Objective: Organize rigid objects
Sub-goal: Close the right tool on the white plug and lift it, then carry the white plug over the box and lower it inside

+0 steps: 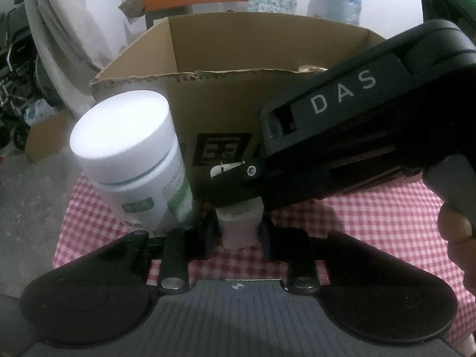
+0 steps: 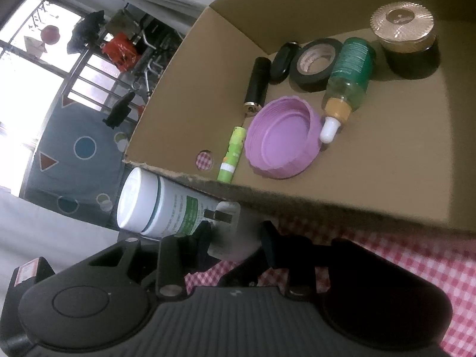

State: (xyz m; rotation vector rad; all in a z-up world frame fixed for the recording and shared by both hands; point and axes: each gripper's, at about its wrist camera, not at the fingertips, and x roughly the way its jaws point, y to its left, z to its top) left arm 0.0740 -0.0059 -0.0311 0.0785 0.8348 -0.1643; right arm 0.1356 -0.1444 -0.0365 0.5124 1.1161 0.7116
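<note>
While several items already lie in the cardboard box (image 2: 178, 95) at upper right, both the left gripper (image 1: 239, 232) and right gripper (image 2: 235, 235) apparently pinch the small white bottle (image 1: 239, 226), the tall white bottle (image 1: 134, 160) remaining outside.

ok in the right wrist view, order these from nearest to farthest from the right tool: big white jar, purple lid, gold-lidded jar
1. big white jar, just left of the right tool, outside the box
2. purple lid, mid box floor
3. gold-lidded jar, far back corner, right
</note>
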